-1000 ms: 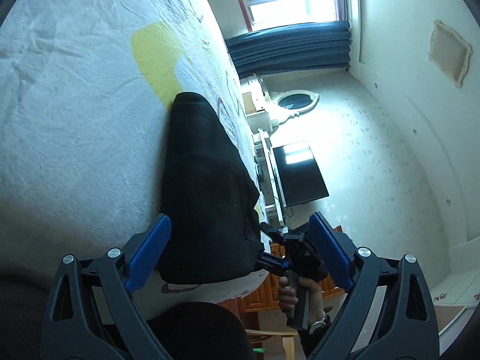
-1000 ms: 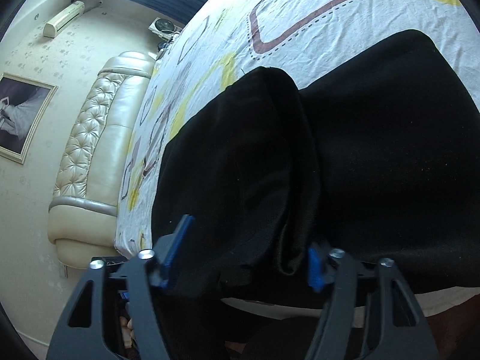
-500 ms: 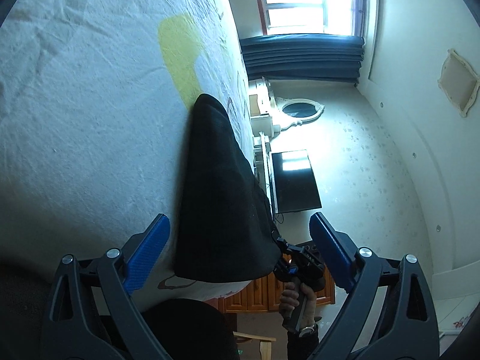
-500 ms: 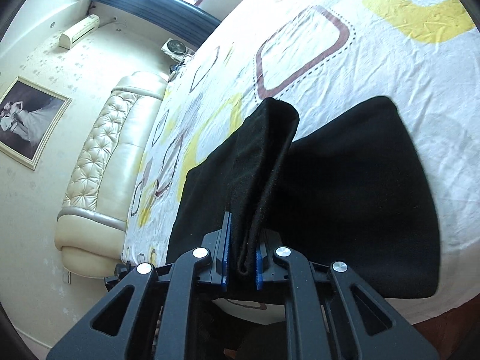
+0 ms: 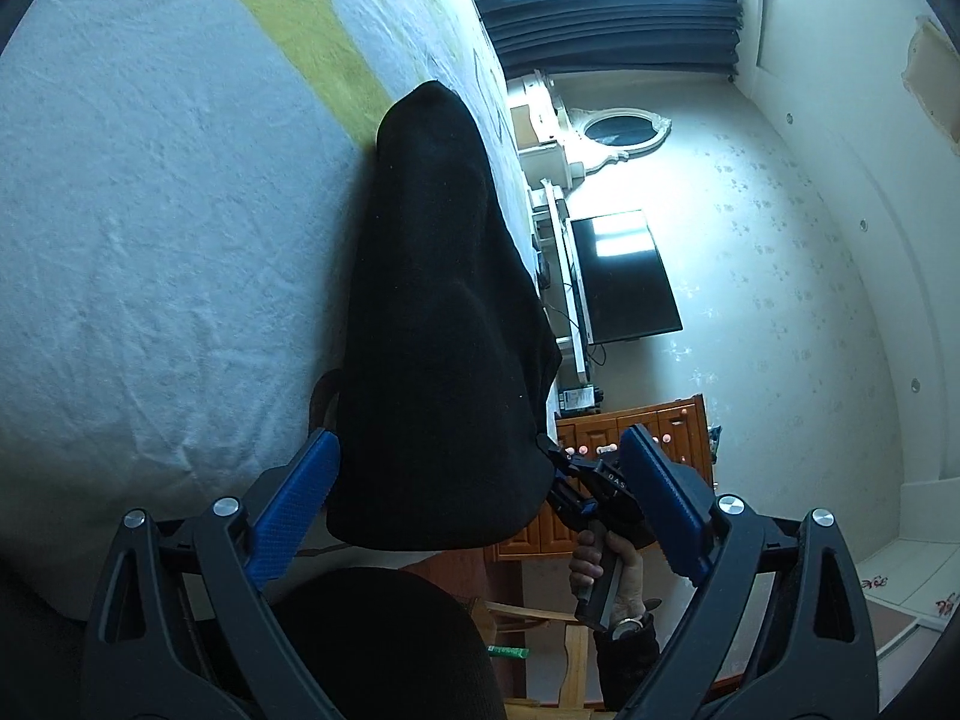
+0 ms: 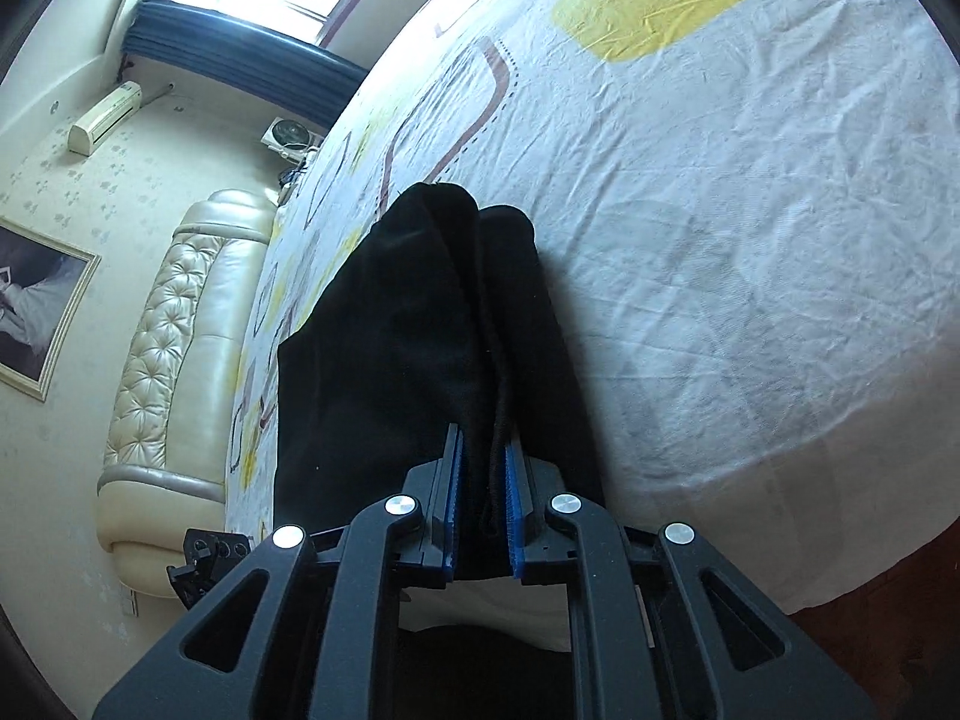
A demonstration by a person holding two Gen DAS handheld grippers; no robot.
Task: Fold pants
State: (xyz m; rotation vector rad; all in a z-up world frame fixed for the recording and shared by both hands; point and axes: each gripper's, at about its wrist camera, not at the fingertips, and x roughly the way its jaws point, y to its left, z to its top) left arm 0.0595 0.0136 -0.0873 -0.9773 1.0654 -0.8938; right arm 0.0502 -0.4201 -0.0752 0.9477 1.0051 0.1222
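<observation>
The black pants [image 6: 432, 348] lie near the edge of the bed [image 6: 750, 240], on its patterned sheet, and one bunched edge is lifted off the mattress. The right hand-held gripper [image 6: 480, 516] has just been closing and is now clamped on that doubled edge, with cloth filling the gap between its blue pads. The left hand-held gripper [image 5: 480, 504] stands wide apart, its jaws to either side of the raised cloth without pinching it. The step in hand looks like the carry-over of a fold. Next, the held edge probably needs drawing across the flat part and laying down level with it. White lettering on the right tool, seen from the left wrist, is too small to read.
</observation>
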